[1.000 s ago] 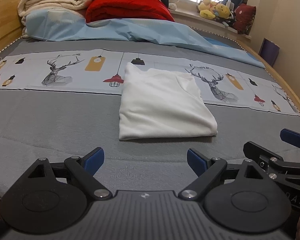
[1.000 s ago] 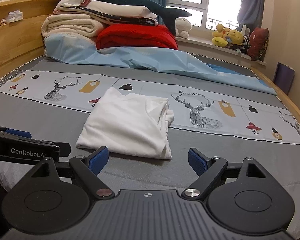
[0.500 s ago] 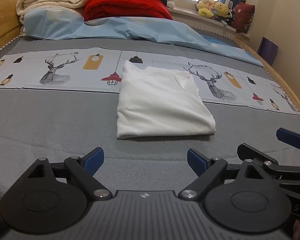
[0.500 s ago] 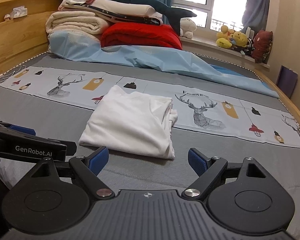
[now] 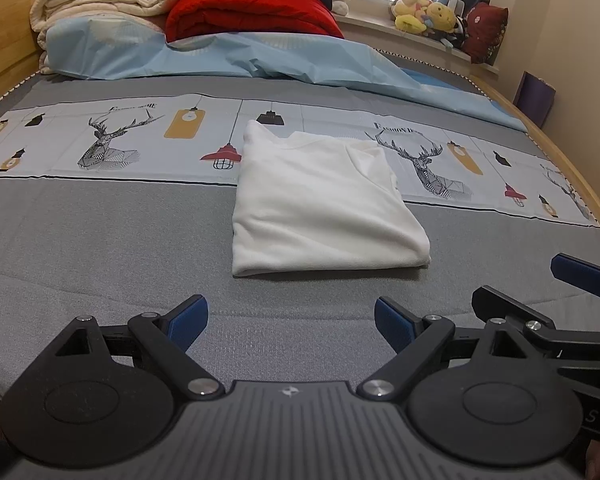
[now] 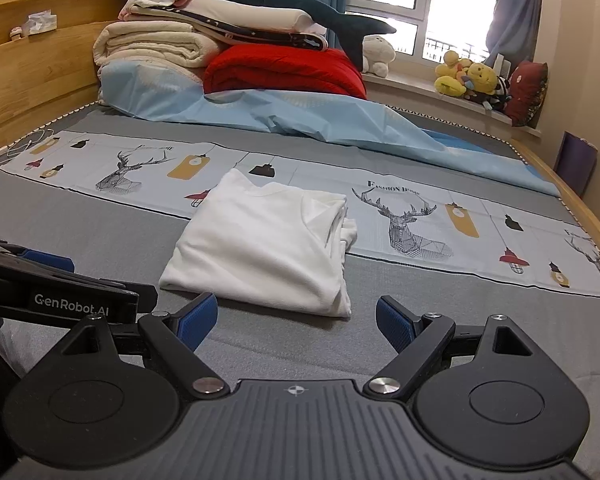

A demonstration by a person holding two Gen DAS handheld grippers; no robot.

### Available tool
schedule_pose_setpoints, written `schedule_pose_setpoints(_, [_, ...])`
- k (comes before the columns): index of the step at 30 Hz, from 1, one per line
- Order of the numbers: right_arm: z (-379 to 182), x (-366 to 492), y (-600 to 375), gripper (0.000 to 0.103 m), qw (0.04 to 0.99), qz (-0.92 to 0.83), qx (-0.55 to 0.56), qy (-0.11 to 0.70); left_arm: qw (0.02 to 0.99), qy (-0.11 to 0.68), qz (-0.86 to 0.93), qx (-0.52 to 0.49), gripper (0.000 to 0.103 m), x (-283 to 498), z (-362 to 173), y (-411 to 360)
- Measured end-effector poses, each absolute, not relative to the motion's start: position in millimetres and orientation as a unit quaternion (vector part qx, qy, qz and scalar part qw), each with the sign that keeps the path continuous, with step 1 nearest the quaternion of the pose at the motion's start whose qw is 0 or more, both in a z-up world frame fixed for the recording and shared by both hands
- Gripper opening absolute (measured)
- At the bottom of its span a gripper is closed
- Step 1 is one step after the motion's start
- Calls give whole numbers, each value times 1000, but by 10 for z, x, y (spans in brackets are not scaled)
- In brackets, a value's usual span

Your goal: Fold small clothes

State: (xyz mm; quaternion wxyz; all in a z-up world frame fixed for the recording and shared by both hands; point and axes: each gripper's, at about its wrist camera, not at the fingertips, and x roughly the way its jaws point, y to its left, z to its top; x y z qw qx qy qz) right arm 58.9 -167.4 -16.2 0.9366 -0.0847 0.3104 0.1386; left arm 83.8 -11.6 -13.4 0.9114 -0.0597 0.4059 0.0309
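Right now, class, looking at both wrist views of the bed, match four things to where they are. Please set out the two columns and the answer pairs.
Things:
1. white garment
2. red quilt
3. yellow plush toys
4. left gripper

Places or states:
A. on the windowsill
B. open, holding nothing
C. folded, lying across the grey part and the printed band of the bed cover
D. under the stacked bedding at the head of the bed

Pairs: 1-C, 2-D, 3-A, 4-B
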Motion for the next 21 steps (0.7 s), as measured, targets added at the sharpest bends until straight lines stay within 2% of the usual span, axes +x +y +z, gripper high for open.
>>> schedule_pose_setpoints(21, [-175,605,-1699,87,934,143,-81,318,908,413,32,-62,93,861,-171,-78])
